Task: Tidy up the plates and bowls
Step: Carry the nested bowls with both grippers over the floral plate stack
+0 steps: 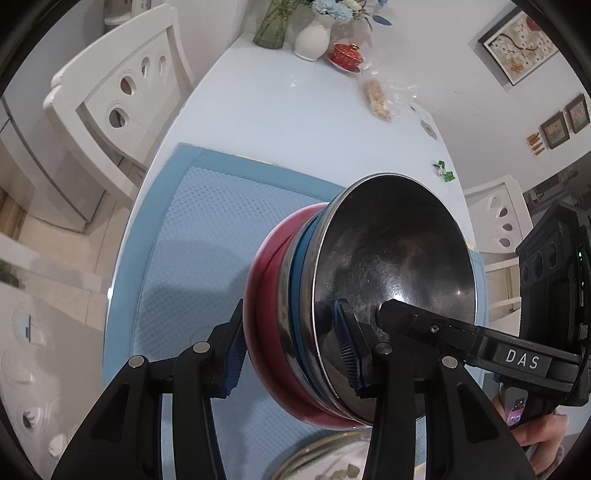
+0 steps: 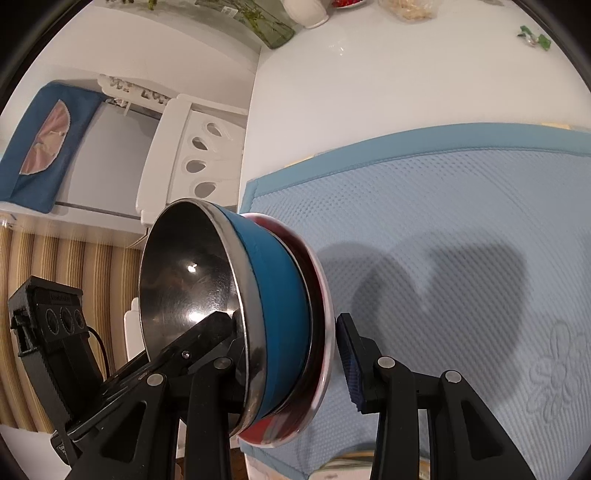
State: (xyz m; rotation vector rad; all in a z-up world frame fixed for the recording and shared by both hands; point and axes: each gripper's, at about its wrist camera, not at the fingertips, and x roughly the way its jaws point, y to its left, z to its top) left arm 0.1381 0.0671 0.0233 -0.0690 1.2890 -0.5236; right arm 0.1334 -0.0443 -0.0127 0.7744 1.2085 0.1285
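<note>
A blue steel bowl [image 1: 391,266] nested in a red steel bowl [image 1: 266,291] hangs tilted on edge above the light blue mat [image 1: 192,240]. My left gripper [image 1: 291,350] is shut on the stack's rims, one pad [image 1: 232,354] on the red outside, the other inside the steel bowl. In the right wrist view the blue bowl [image 2: 277,291] and red bowl [image 2: 317,332] sit between my right gripper's [image 2: 295,350] fingers; its right pad [image 2: 351,354] stands just apart from the red rim. The other finger lies inside the bowl.
A glass-rimmed plate [image 1: 332,458] lies below the stack at the table's near edge. A red lidded cup [image 1: 345,55], white vase [image 1: 312,38], glass vase [image 1: 273,26] and snack bag [image 1: 378,98] stand at the far end. White chairs [image 1: 110,92] flank the table.
</note>
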